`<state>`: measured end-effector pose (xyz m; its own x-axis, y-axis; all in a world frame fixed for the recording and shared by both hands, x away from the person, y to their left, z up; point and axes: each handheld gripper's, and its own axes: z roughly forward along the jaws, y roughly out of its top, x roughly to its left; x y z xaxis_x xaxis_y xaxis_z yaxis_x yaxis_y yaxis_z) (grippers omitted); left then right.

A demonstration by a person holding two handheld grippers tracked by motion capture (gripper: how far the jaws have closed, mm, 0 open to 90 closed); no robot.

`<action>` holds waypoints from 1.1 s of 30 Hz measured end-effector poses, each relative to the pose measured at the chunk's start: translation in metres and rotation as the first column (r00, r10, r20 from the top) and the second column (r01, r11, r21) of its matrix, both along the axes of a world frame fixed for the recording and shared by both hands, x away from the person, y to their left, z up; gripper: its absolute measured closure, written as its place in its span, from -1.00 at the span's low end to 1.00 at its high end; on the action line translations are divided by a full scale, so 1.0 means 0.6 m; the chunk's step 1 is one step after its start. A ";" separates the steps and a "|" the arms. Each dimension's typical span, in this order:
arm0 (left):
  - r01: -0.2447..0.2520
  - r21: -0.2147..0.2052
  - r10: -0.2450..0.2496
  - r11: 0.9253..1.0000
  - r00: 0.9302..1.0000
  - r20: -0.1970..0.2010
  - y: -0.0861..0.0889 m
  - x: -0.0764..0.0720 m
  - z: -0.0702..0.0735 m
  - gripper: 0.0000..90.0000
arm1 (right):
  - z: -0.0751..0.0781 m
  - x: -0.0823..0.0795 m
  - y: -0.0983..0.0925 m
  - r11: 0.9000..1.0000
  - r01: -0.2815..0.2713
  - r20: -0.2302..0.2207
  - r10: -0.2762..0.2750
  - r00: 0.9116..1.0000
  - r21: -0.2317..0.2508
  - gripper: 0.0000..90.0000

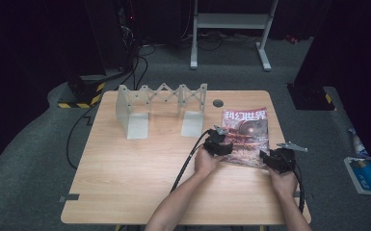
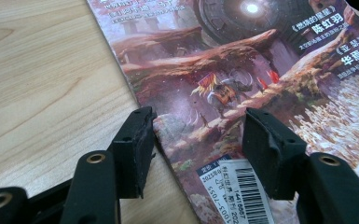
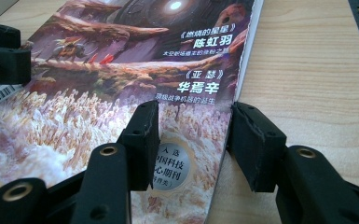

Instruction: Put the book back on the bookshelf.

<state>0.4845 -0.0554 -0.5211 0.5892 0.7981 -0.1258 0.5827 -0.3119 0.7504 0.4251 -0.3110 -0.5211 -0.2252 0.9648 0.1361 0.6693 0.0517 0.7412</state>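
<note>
A magazine [image 1: 245,134] with a red science-fiction cover lies flat on the right part of the wooden table [image 1: 135,173]. My left gripper [image 1: 220,145] is at its near left corner. In the left gripper view the open jaws [image 2: 196,135] straddle the magazine's [image 2: 224,70] left edge, one pad at the edge and one over the cover by the barcode. My right gripper [image 1: 275,160] is at the near right corner. Its open jaws [image 3: 193,135] straddle the spine edge of the magazine [image 3: 121,56]. A jaw of the left gripper [image 3: 0,60] shows at the far left of that view.
A grey fold-out rack [image 1: 161,108] with two end plates stands at the back of the table. A round cable hole [image 1: 218,103] lies behind the magazine. A white desk frame [image 1: 231,29] stands on the floor beyond, and a flat blue-and-white item [image 1: 366,174] lies on the floor at right.
</note>
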 end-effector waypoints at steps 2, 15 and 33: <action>0.002 0.000 -0.002 1.000 1.000 0.002 0.002 -0.002 0.000 -0.03 | 0.000 -0.003 0.001 1.000 -0.004 0.002 0.004 1.000 0.000 0.18; 0.031 0.006 -0.031 1.000 1.000 0.000 0.018 -0.019 0.001 -0.02 | 0.001 -0.020 0.008 0.999 -0.033 -0.006 0.033 0.999 -0.002 0.20; 0.045 0.015 -0.045 0.999 0.999 -0.005 0.034 -0.040 0.002 -0.02 | 0.003 -0.045 0.022 0.998 -0.054 -0.020 0.054 0.998 -0.009 0.21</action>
